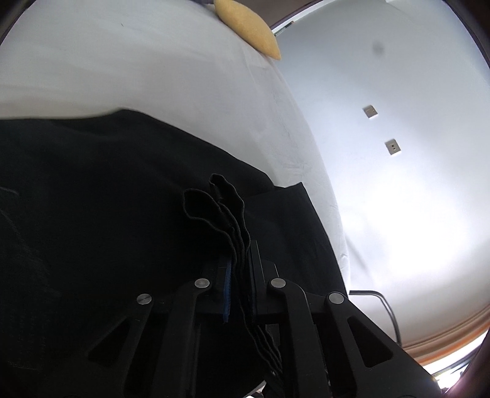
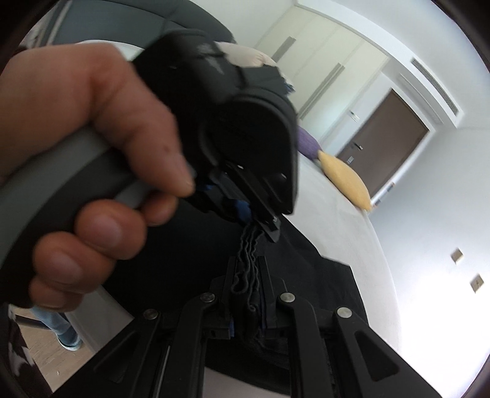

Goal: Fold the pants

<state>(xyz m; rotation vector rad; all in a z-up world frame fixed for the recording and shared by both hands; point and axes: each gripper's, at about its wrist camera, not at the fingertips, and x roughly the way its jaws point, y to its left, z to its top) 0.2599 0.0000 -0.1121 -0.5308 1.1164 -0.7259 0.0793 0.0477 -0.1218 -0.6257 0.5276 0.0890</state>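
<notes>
Black pants (image 1: 107,199) spread over white bed (image 1: 137,76), dark fabric covering most of the lower left of the left wrist view; one flat squared corner lying near the bed edge. Stacked wavy hem layers bunched upright between closed fingers of left gripper (image 1: 240,263), clamped tight on the fabric. Right gripper (image 2: 248,294) likewise pinched shut on a bunch of crinkled black edges. Left gripper (image 2: 254,214) seen from the right wrist view just ahead, held by a hand (image 2: 92,171), gripping the same edge close by. Yellow cushion (image 1: 248,27) at far bed edge, purple cushion (image 2: 307,144) behind it. Fabric detail lost in shadow: no seams or waistband readable. Hand and left gripper body blurred, blocking much of the bed. Lower pants cut off by frame.
</notes>
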